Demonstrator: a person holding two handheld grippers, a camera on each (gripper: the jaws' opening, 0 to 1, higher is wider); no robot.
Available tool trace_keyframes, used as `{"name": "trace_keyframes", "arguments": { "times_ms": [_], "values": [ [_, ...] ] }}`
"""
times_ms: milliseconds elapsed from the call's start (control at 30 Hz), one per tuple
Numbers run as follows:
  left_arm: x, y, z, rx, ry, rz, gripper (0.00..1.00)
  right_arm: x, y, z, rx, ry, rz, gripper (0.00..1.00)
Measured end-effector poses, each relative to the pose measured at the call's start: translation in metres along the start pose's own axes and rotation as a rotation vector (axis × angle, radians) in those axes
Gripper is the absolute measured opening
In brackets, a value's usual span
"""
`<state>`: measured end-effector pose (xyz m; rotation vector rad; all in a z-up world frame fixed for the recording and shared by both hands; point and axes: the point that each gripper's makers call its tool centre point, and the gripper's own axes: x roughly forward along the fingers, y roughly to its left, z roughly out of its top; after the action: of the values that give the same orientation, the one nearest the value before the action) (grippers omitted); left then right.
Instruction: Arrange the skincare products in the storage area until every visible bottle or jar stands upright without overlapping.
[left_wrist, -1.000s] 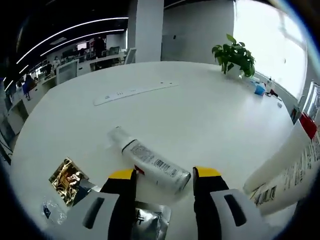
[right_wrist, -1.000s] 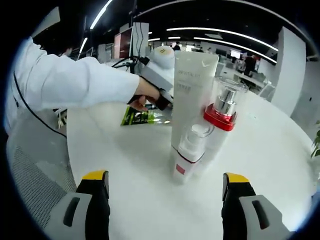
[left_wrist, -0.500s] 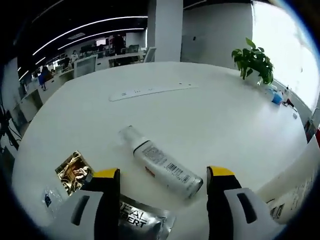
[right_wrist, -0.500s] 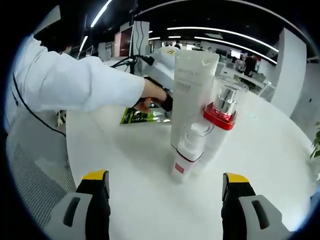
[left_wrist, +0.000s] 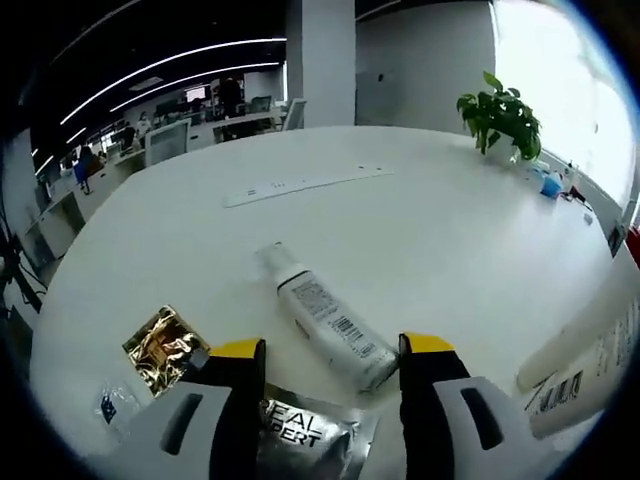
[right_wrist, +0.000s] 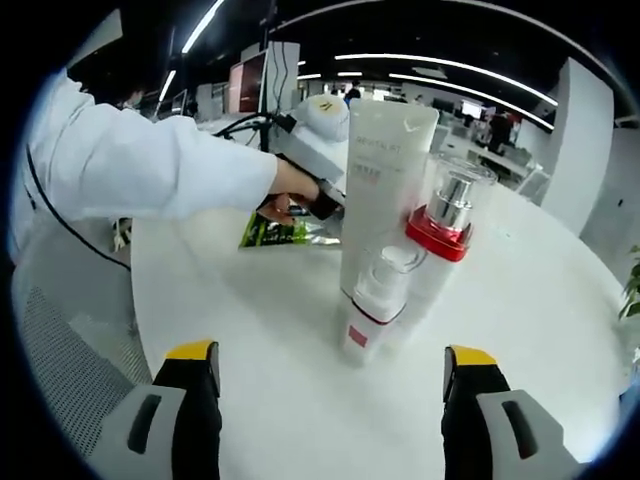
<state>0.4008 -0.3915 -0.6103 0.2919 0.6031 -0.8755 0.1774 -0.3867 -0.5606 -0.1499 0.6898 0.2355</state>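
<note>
Okay, the white bottle is lying on its side on the white table, its base end sitting between the yellow tips of the left gripper, cap pointing away. The jaws are standing wide open, gripping nothing, and I cannot tell whether either tip is touching the bottle.

Risks, as I'm judging them: the bottle is round and lying at an angle across the jaws, so closing on the very end is likely to squirt it forward or roll it sideways. A silver sachet is lying just under the jaws and a gold foil packet is sitting to the left; a low approach could be pinching the sachet along with the bottle. The tall white tube is looming at the right edge, so swinging the bottle upright there could be knocking it over.

In the right gripper view, the right gripper is hovering wide open and empty, well short of the upright cluster: white tube, red-collared pump bottle, small pump bottle, all standing close together. The person's hand is reaching in behind them.
</note>
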Motion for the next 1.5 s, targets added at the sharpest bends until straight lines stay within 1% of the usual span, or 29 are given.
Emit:
{"name": "trace_keyframes", "arguments": {
  "times_ms": [133, 300, 400, 533, 600, 700, 833, 1000, 1133, 1167, 1200, 1267, 1400, 1500],
  "values": [
    [-0.002, 0.008, 0.0, -0.001, -0.008, 0.01, 0.53, -0.001, 0.0, 0.0, -0.004, 0.001, -0.001, 0.88],
    [0.0, 0.014, 0.004, 0.012, -0.014, 0.007, 0.47, 0.0, 0.001, 0.0, -0.009, 0.004, 0.003, 0.87],
    [0.0, 0.012, 0.006, 0.023, -0.016, 0.0, 0.44, 0.0, 0.002, -0.001, -0.01, 0.006, 0.003, 0.87],
    [0.005, 0.012, 0.01, 0.044, -0.016, -0.015, 0.41, 0.0, 0.002, -0.001, -0.01, 0.01, 0.005, 0.87],
    [0.005, 0.011, 0.01, 0.042, -0.016, -0.016, 0.39, 0.0, 0.002, -0.001, -0.012, 0.011, 0.004, 0.87],
    [0.005, 0.011, 0.009, 0.04, -0.012, -0.02, 0.34, 0.0, 0.002, -0.002, -0.01, 0.012, 0.004, 0.87],
    [0.006, 0.013, 0.007, 0.039, 0.002, -0.019, 0.33, 0.001, 0.001, -0.003, -0.012, 0.015, 0.004, 0.86],
    [0.008, 0.016, 0.007, 0.04, 0.004, -0.019, 0.31, 0.001, 0.003, -0.004, -0.018, 0.02, 0.006, 0.86],
    [0.011, 0.02, 0.007, 0.033, 0.008, -0.015, 0.27, 0.001, 0.002, -0.005, -0.02, 0.024, 0.004, 0.86],
    [0.01, 0.019, 0.004, 0.005, 0.018, -0.023, 0.25, 0.001, 0.001, -0.005, -0.02, 0.025, 0.004, 0.86],
    [0.01, 0.02, 0.005, 0.001, 0.017, -0.021, 0.25, 0.001, 0.001, -0.005, -0.02, 0.024, 0.003, 0.86],
    [0.01, 0.019, 0.005, 0.012, 0.015, -0.022, 0.24, 0.001, 0.002, -0.004, -0.019, 0.024, 0.004, 0.86],
    [0.005, 0.015, 0.005, 0.006, 0.018, -0.031, 0.23, 0.001, 0.001, -0.005, -0.022, 0.026, 0.002, 0.86],
    [0.004, 0.016, 0.003, 0.002, 0.025, -0.036, 0.23, 0.0, 0.001, -0.003, -0.01, 0.016, 0.003, 0.86]
  ]
}}
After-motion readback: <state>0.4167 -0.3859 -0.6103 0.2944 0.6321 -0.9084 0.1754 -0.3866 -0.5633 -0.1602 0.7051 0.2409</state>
